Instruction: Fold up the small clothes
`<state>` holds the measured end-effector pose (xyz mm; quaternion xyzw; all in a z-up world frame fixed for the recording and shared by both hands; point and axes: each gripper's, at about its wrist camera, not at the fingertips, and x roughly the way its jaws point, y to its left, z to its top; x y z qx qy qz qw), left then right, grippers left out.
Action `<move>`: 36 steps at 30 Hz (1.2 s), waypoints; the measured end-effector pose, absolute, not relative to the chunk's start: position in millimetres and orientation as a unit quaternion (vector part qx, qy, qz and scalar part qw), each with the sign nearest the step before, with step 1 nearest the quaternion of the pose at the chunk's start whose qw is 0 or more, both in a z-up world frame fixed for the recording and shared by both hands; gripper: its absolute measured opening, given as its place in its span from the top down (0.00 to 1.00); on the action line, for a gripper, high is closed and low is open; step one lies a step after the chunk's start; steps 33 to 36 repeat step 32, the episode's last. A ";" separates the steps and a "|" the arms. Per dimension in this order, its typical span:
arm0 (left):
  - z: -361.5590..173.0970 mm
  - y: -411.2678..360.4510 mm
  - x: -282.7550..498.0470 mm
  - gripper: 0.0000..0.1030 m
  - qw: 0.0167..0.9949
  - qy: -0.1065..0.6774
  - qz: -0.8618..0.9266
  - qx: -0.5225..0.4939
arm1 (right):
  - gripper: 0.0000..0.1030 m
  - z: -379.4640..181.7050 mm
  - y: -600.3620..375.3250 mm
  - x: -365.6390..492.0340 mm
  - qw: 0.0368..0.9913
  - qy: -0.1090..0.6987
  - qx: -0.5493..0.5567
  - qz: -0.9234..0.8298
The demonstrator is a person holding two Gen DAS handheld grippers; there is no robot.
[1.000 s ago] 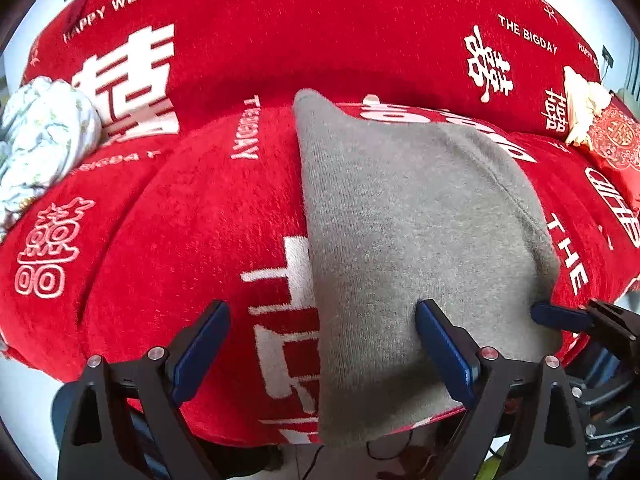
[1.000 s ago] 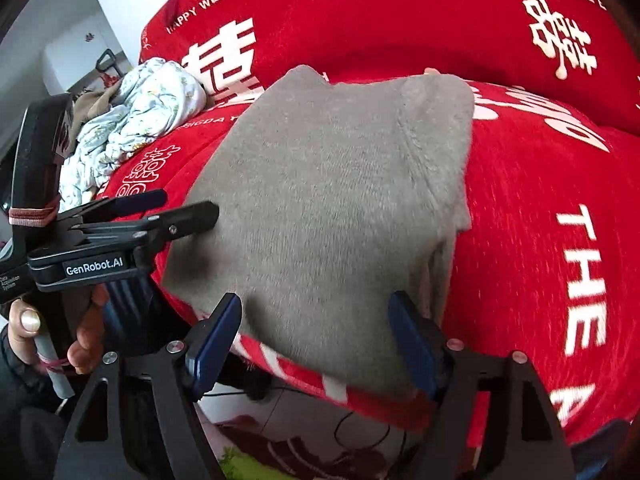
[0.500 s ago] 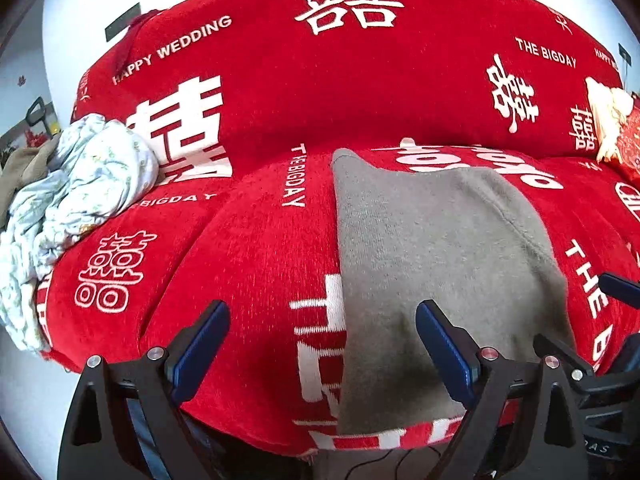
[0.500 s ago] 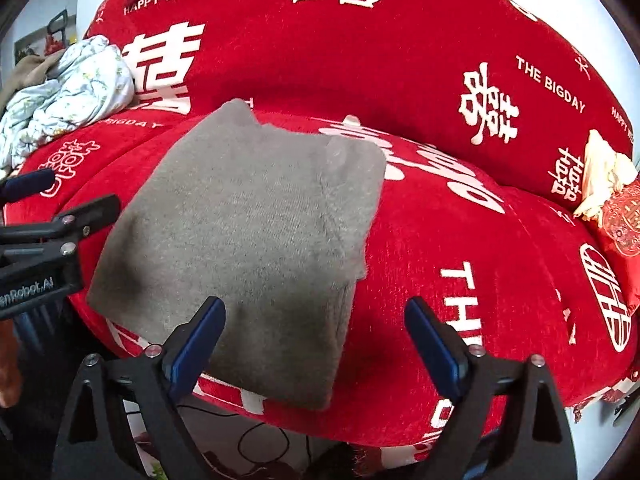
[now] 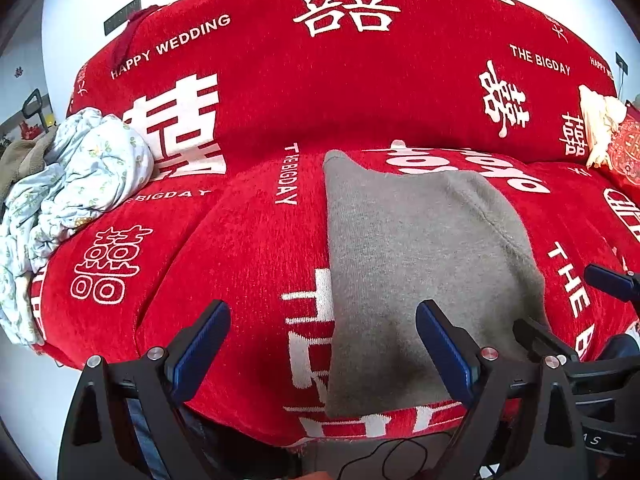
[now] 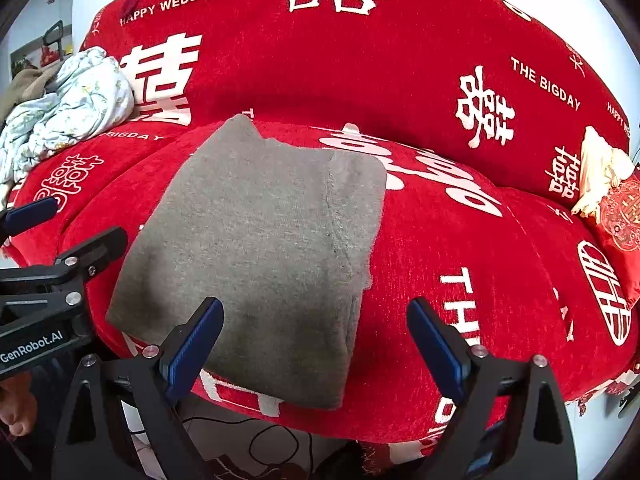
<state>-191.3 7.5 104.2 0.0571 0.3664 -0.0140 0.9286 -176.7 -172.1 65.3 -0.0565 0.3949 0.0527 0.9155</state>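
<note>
Currently, left to right:
Pale floral bundle (image 5: 76, 184): crumpled at the far left end of the sofa seat, against the backrest, well apart from the folded item.
Sofa cover (image 5: 248, 248): red, with white characters and the words "HAPPY WEDDING" and "THE BIGDAY"; spread over seat and backrest.
Left claw (image 5: 322, 354): fingers apart, nothing between the pads; held above the seat's front edge, its right finger in front of the grey item's near left part.
Grey garment (image 6: 260, 248): folded into a flat rectangle, lying on the middle of the seat, near edge at the seat front; a seam runs along its right side.
Right claw (image 6: 316, 346): fingers wide apart, gripping nothing; held above the garment's near right corner.
Cream object (image 6: 600, 178): at the far right by the backrest, beside a red patterned cushion (image 6: 622, 220).
</note>
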 end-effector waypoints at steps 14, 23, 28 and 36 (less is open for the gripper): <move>106.3 13.1 -193.9 0.08 0.929 0.367 -0.014 0.045 | 0.08 72.2 -162.3 -181.9 0.917 0.388 -0.067 0.060; 106.1 13.6 -194.9 0.08 0.929 0.367 -0.014 0.046 | 0.08 70.6 -160.9 -182.0 0.915 0.393 -0.071 0.059; 106.1 13.2 -195.1 0.08 0.929 0.367 -0.014 0.048 | 0.08 70.7 -161.3 -182.1 0.915 0.392 -0.070 0.059; 106.2 11.6 -195.6 0.08 0.929 0.367 -0.013 0.049 | 0.08 71.5 -160.3 -182.9 0.915 0.392 -0.068 0.061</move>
